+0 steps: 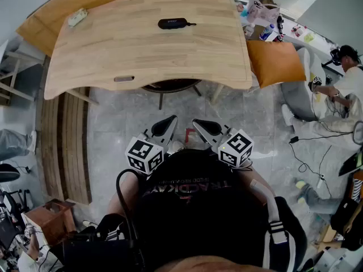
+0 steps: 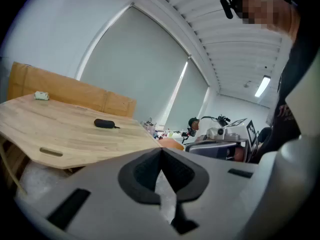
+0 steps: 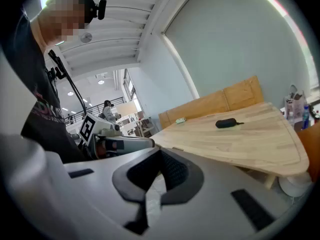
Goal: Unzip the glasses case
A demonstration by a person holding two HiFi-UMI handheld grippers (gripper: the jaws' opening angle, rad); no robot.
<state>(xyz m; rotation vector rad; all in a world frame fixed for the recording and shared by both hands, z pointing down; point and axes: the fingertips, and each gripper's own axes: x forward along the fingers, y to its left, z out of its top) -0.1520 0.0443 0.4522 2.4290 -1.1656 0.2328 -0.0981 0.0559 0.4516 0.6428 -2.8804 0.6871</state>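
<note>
There: black oblong glasses case (image 1: pixel 173 23) on table (image 1: pixel 113 55); left claw (image 1: pixel 169 122), right claw (image 1: pixel 201 125) closed, empty.

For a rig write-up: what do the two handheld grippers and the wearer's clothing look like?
Both the left gripper and right gripper are light grey with black padded jaws, each carrying a white cube with black square markers. The person wears a black printed shirt.

I run this rig remotely: 2 pale grey shells with black-padded jaws, the left gripper (image 1: pixel 170 120) and the right gripper (image 1: pixel 198 123). Each carries 1 white cube printed with black square markers, the left cube (image 1: pixel 144 154) and the right cube (image 1: pixel 236 148). The wearer's black shirt (image 1: pixel 193 203) shows faint lettering. A black cable (image 1: pixel 121 188) loops on the left, and a white strap (image 1: pixel 274 211) with a black buckle runs on the right.
</note>
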